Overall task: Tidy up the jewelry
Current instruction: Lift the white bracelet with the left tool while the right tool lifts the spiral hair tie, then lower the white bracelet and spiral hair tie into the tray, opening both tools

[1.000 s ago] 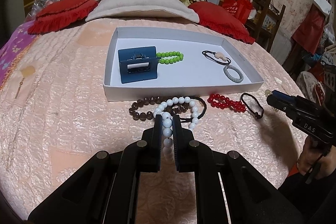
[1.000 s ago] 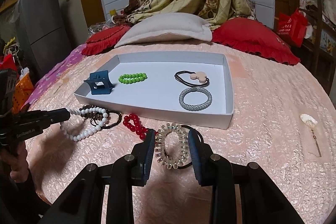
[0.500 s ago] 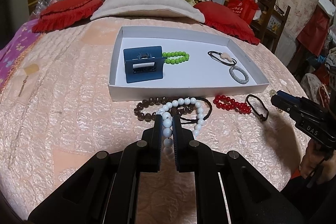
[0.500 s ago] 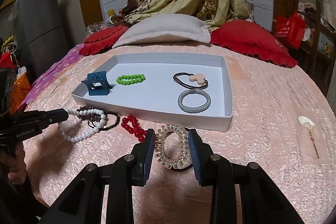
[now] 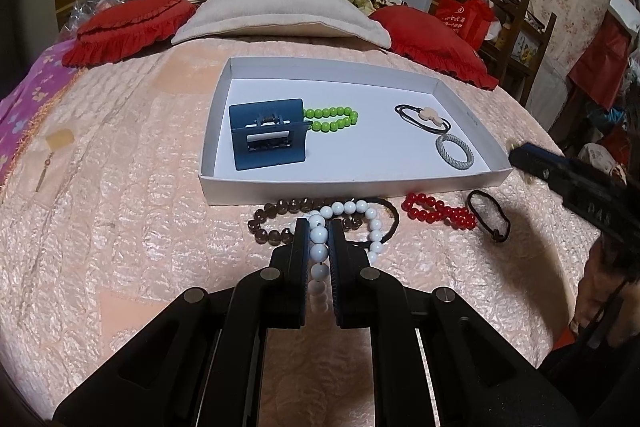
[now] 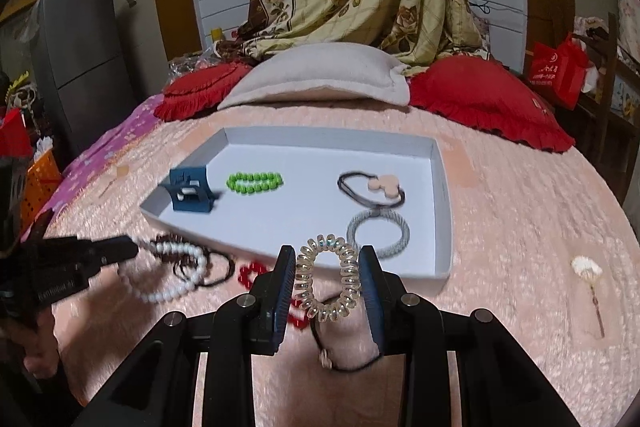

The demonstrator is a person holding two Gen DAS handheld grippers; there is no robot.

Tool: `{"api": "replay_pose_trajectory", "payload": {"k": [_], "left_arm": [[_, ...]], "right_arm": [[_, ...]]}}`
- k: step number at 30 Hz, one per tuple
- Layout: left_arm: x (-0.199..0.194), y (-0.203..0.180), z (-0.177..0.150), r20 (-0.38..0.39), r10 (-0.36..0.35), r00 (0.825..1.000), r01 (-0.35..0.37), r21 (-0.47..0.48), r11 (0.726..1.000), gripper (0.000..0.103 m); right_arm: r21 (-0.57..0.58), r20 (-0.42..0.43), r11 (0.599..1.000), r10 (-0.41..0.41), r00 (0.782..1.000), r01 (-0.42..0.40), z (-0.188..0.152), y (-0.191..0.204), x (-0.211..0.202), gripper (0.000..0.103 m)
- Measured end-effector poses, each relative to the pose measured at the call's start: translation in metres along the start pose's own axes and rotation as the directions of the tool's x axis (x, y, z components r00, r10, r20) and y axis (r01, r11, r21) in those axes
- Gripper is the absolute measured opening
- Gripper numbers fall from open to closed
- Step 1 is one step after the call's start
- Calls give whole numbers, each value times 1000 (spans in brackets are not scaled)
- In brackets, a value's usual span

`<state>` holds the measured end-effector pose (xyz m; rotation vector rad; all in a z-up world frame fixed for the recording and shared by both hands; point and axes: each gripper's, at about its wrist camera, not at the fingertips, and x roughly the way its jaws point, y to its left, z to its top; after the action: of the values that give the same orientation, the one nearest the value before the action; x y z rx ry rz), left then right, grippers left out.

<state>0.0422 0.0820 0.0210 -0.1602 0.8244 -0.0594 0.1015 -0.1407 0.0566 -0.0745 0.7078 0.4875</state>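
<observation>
A white tray [image 5: 460,180] lies on the pink bedspread and holds a blue hair claw [image 5: 269,139], a green bead bracelet [image 5: 331,119], a black hair tie with a beige charm [image 5: 424,115] and a grey ring [image 5: 454,151]. My left gripper [image 5: 319,231] is shut on a white bead bracelet [image 5: 370,223] in front of the tray. A brown bead bracelet [image 5: 280,218], a red bead bracelet [image 5: 438,213] and a black hair tie [image 5: 489,215] lie beside it. My right gripper [image 6: 326,273] is shut on a clear spiral hair tie [image 6: 347,275], lifted near the tray's [image 6: 440,273] front edge.
Red cushions [image 5: 128,23] and a beige pillow [image 5: 280,9] lie beyond the tray. A small hairpin with a pale top [image 6: 588,273] lies on the bedspread to the right. Another small pin [image 5: 56,143] lies at the left. Furniture and bags stand at the right.
My right gripper has lifted the spiral hair tie off the bedspread and moved toward the tray. My left gripper has stayed shut on the white bracelet and moved little.
</observation>
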Motion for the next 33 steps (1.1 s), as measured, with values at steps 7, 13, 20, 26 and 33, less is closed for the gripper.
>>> {"api": "replay_pose_trajectory", "payload": {"k": [7, 13, 20, 26, 33], "left_arm": [[-5, -7, 10, 10, -30, 1000, 30, -1, 1000, 8], [-18, -26, 30, 35, -75, 997, 74, 17, 997, 8], [-28, -43, 65, 61, -104, 993, 102, 32, 994, 8], [-23, -52, 111, 95, -80, 992, 74, 65, 995, 8], [33, -38, 165, 71, -3, 997, -1, 47, 999, 8]], "right_arm": [[28, 21, 1000, -5, 1000, 5, 25, -15, 16, 31], [78, -11, 997, 3, 1000, -2, 19, -29, 33, 31], [45, -27, 999, 20, 999, -19, 21, -23, 39, 31], [59, -31, 998, 34, 999, -33, 22, -24, 41, 31], [70, -53, 997, 46, 998, -42, 26, -20, 52, 31]]}}
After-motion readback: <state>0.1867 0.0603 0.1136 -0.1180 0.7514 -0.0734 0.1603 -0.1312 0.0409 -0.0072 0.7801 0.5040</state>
